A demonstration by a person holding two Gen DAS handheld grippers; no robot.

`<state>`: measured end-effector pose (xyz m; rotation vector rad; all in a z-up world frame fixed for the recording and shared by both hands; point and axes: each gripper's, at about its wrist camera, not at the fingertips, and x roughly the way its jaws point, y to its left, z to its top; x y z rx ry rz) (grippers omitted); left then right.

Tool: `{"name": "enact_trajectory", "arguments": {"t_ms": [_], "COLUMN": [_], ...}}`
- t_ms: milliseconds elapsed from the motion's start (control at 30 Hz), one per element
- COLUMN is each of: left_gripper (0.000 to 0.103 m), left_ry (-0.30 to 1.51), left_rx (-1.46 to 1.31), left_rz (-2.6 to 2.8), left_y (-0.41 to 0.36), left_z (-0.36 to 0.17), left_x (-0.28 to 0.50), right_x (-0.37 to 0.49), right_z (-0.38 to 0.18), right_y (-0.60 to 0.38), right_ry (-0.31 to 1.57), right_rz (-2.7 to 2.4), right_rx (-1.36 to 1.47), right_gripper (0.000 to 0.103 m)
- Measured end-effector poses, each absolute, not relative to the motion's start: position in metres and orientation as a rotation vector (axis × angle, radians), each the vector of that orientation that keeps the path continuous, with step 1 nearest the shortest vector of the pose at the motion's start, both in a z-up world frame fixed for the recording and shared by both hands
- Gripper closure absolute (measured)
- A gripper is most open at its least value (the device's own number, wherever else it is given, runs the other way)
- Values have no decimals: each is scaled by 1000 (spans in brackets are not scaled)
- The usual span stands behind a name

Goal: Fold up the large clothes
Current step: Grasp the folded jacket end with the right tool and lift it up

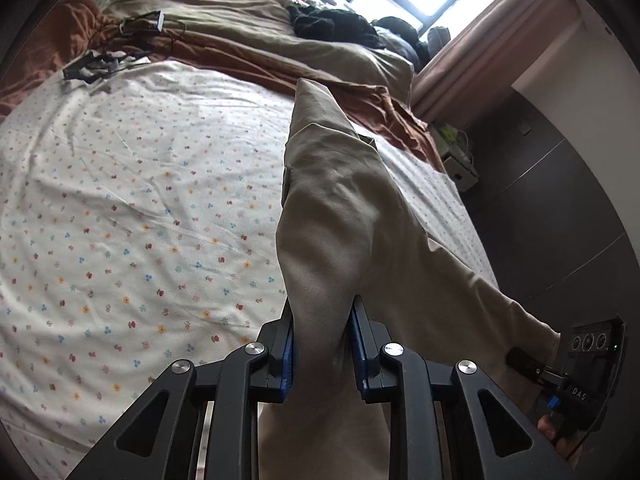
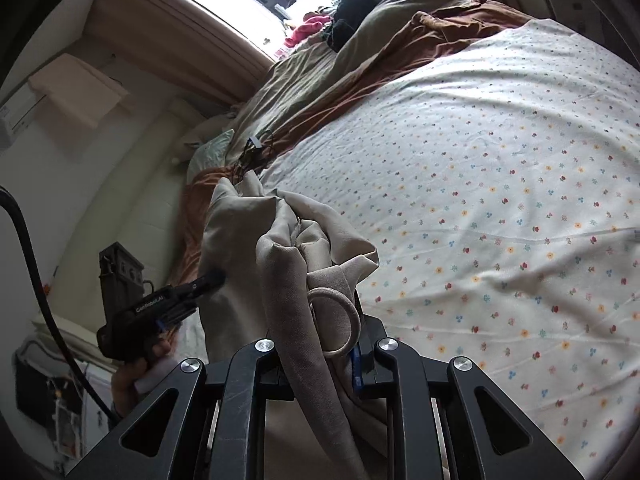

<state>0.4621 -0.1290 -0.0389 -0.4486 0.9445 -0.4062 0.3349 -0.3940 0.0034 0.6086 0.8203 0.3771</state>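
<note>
Left tool (image 1: 322, 344), right tool (image 2: 320, 344) — both clamping beige garment (image 1: 340, 208).

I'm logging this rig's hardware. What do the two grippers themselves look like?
Both grippers, left and right, are matte black linkage frames with silver pivot bolts and blue finger pads. The left's body carries white lettering; a black cable runs beside it.

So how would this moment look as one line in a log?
left tongs: shut on beige garment | right tongs: shut on beige garment | garment: lifted above floral bedsheet
</note>
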Motion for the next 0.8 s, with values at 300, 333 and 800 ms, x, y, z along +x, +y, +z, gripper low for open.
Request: {"name": "enact_trajectory", "arguments": {"t_ms": [300, 333, 800], "left_gripper": [82, 82, 84], "left_ry": [797, 784, 614], "left_rx": [-474, -478, -524], "left_rz": [-461, -461, -456], "left_y": [-119, -117, -59], "left_z": [21, 27, 105], "left_x": [389, 380, 285], "right_x": [263, 258, 179], "right_z": [49, 55, 144], "right_y": [-368, -366, -289], "right_ry": [705, 702, 603], "right_rz": [383, 387, 450], "right_rx": [568, 565, 438], "right_gripper": [84, 84, 85]}}
